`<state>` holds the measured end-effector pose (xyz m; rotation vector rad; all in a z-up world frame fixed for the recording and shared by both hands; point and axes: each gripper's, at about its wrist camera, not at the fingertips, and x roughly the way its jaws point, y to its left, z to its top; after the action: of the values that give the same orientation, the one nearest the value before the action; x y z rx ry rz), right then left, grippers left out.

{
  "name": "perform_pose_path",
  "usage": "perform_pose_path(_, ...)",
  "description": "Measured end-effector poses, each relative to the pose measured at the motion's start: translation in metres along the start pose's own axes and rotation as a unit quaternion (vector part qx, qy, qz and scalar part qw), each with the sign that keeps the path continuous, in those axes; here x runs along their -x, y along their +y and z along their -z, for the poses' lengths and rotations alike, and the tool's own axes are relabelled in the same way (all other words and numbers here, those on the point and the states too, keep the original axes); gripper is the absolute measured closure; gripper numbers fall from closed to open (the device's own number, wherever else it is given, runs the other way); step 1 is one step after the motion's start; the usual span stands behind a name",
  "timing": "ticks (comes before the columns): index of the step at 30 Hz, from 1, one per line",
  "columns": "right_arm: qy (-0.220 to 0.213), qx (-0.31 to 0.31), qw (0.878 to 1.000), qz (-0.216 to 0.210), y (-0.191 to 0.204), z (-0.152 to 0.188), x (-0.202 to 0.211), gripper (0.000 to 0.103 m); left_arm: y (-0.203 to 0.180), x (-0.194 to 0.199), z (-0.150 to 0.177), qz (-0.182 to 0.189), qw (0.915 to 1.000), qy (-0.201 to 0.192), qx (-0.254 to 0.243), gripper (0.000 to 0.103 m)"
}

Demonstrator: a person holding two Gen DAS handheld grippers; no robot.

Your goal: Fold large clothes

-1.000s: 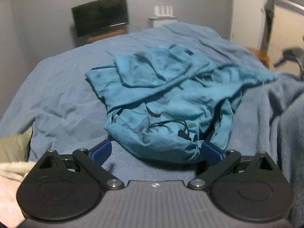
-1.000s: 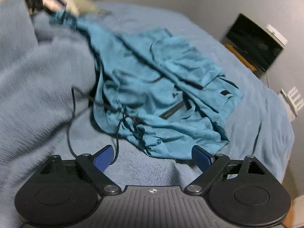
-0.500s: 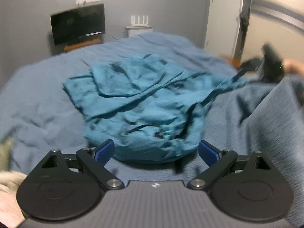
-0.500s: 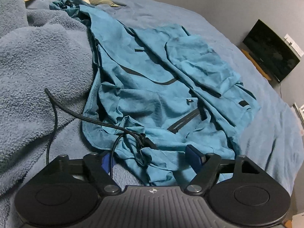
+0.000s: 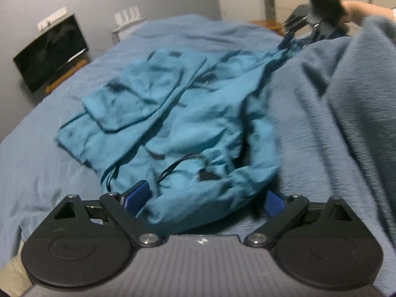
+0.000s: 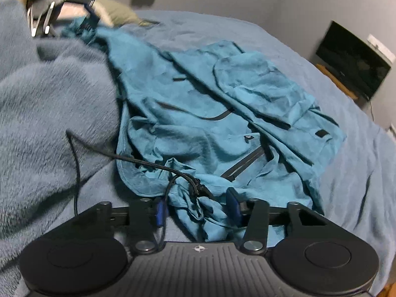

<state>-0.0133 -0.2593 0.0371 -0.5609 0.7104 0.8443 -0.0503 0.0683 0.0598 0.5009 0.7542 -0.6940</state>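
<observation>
Both grippers, left (image 5: 208, 196) and right (image 6: 198, 209), were closing around bunched edges of the teal jacket (image 6: 222, 123), which lay crumpled and unfolded on the bed (image 5: 49, 168), every fold remaining.

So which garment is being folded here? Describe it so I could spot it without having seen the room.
Start at the big bed with the blue sheet; a fuzzy grey-blue blanket is heaped along one side. Beside that heap lies a crumpled teal jacket. It is the only teal thing there, with dark zip lines and a thin black drawcord trailing from its near edge.
</observation>
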Motion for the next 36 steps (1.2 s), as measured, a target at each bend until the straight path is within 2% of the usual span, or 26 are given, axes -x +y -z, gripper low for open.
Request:
perform_pose_path(1,-0.01,-0.016,1.0,-0.001,-0.006,-0.001,0.001,0.066,0.005,-0.005,0.001,0.004,0.9999,0.007,0.009,0.028)
perform_pose_path(2,-0.022,-0.032,0.999,-0.001,-0.011,-0.002,0.004,0.067,0.009,-0.007,0.001,0.001,0.9999,-0.001,0.017,0.032)
perform_pose_path(3,-0.036,-0.047,0.998,0.002,-0.017,-0.003,0.006,0.07,0.013,-0.007,0.001,-0.006,0.9996,-0.015,0.025,0.044)
perform_pose_path(6,-0.086,-0.102,0.991,0.019,-0.036,-0.007,0.015,0.076,0.023,-0.004,-0.002,-0.039,0.9962,-0.048,0.061,0.053)
perform_pose_path(8,-0.111,-0.136,0.984,0.028,-0.051,-0.009,0.018,0.077,0.032,-0.001,-0.008,-0.055,0.9914,-0.073,0.093,0.055)
perform_pose_path(13,-0.151,-0.18,0.969,0.075,-0.082,-0.025,0.008,0.079,0.066,-0.004,-0.034,-0.108,0.9701,-0.117,0.183,0.057)
perform_pose_path(18,-0.182,-0.208,0.952,0.132,-0.108,-0.05,-0.015,0.079,0.103,-0.028,-0.07,-0.174,0.952,-0.136,0.212,0.057)
perform_pose_path(22,-0.216,-0.241,0.933,0.155,-0.138,-0.07,-0.044,0.079,0.138,-0.062,-0.096,-0.219,0.9306,-0.15,0.252,0.058)
perform_pose_path(26,-0.252,-0.301,0.907,0.155,-0.17,-0.069,-0.084,0.079,0.18,-0.105,-0.104,-0.214,0.9055,-0.158,0.33,0.059)
perform_pose_path(28,-0.263,-0.328,0.895,0.149,-0.183,-0.059,-0.105,0.079,0.196,-0.129,-0.101,-0.206,0.8976,-0.154,0.358,0.059)
perform_pose_path(31,-0.254,-0.334,0.895,0.151,-0.193,-0.049,-0.133,0.079,0.207,-0.161,-0.094,-0.197,0.8978,-0.143,0.367,0.059)
perform_pose_path(33,-0.253,-0.343,0.896,0.127,-0.202,-0.042,-0.147,0.078,0.21,-0.176,-0.087,-0.196,0.9015,-0.136,0.361,0.059)
perform_pose_path(35,-0.25,-0.377,0.886,0.097,-0.215,-0.035,-0.157,0.07,0.213,-0.19,-0.079,-0.187,0.9059,-0.126,0.359,0.059)
perform_pose_path(36,-0.253,-0.396,0.879,0.077,-0.224,-0.029,-0.159,0.061,0.214,-0.193,-0.073,-0.182,0.9083,-0.122,0.357,0.059)
